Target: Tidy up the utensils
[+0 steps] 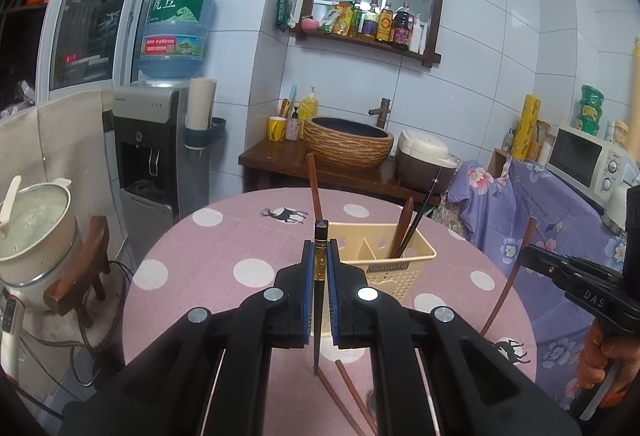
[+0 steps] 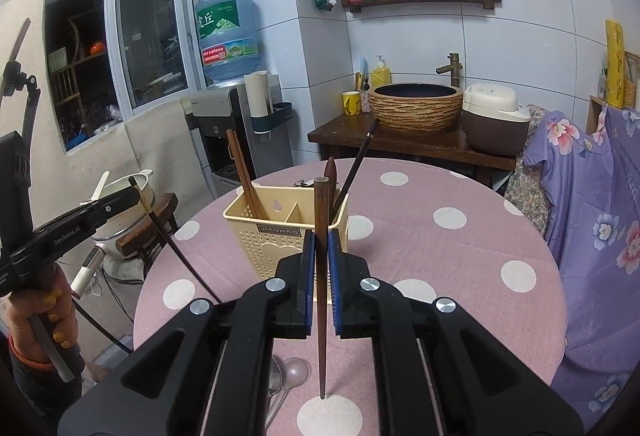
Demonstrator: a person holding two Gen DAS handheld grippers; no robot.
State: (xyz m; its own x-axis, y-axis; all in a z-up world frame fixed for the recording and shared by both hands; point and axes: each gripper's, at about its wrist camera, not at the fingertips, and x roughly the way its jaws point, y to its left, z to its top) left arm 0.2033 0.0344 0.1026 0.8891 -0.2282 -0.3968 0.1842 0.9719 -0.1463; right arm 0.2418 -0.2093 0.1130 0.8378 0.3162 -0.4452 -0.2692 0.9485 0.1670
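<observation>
A cream utensil caddy (image 1: pixel 396 268) (image 2: pixel 272 232) stands on the pink polka-dot round table (image 1: pixel 224 256) (image 2: pixel 460 256). It holds a reddish-brown chopstick (image 2: pixel 244 176), a dark wooden utensil handle (image 1: pixel 402 228) and a black chopstick (image 2: pixel 356 168). My left gripper (image 1: pixel 320 260) is shut on a black chopstick (image 1: pixel 319 300), held upright above the table just in front of the caddy. My right gripper (image 2: pixel 320 256) is shut on a brown chopstick (image 2: pixel 321 296), upright just in front of the caddy. Two reddish chopsticks (image 1: pixel 348 396) lie on the table near me. Spoons (image 2: pixel 288 372) lie under the right gripper.
A wooden washstand with a woven basin (image 1: pixel 348 144), a rice cooker (image 1: pixel 428 164) and a mug stands behind the table. A water dispenser (image 1: pixel 156 140) stands at back left, a pot on a stool (image 1: pixel 36 236) at left. A floral-covered counter with a microwave (image 1: pixel 588 160) is at right.
</observation>
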